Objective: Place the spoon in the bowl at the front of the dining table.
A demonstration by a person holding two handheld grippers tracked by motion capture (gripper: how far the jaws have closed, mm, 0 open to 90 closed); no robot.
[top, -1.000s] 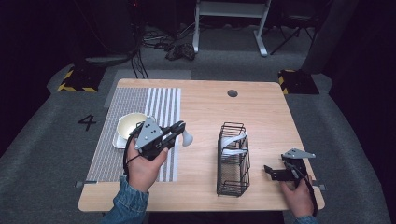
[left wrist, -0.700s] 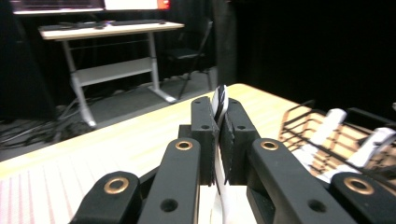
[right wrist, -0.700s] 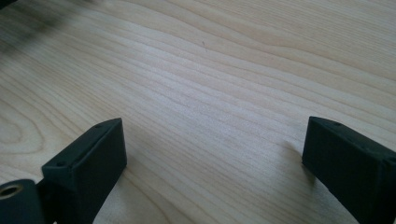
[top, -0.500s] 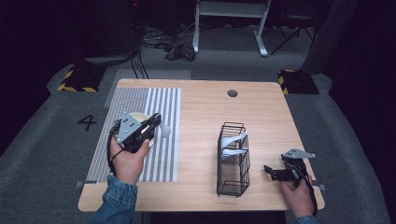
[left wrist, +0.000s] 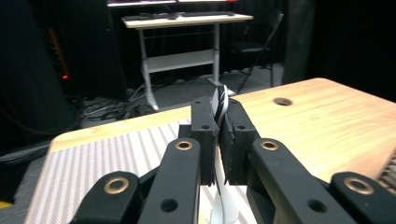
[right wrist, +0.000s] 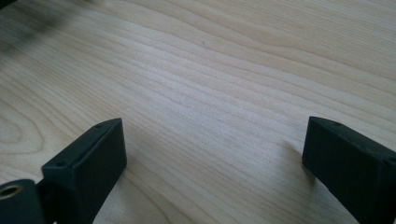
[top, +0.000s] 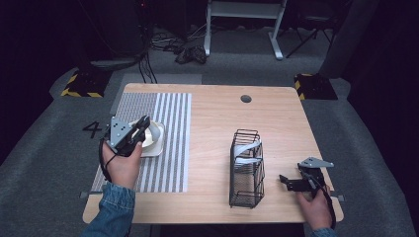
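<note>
On the striped mat (top: 170, 148) at the table's left stands a white bowl (top: 154, 138). My left gripper (top: 142, 126) hovers over it, shut on a thin white piece with a dark edge line (left wrist: 219, 95), which sticks up between the jaws in the left gripper view (left wrist: 218, 114). I cannot tell whether that piece touches the bowl. A black wire rack (top: 245, 170) stands right of centre with white dishes (top: 247, 150) in its far end. My right gripper (top: 290, 181) rests open on the bare wood near the front right corner, with nothing between its fingers (right wrist: 215, 140).
A round grommet hole (top: 245, 98) sits near the table's far edge. Bare wood (top: 212, 128) lies between the mat and the rack. Beyond the table are a white desk frame (top: 244, 19) and floor cables (top: 190, 52).
My left gripper has carried the white piece leftward, from the mat's right edge to above the white bowl. The right gripper and the rack have stayed put.
</note>
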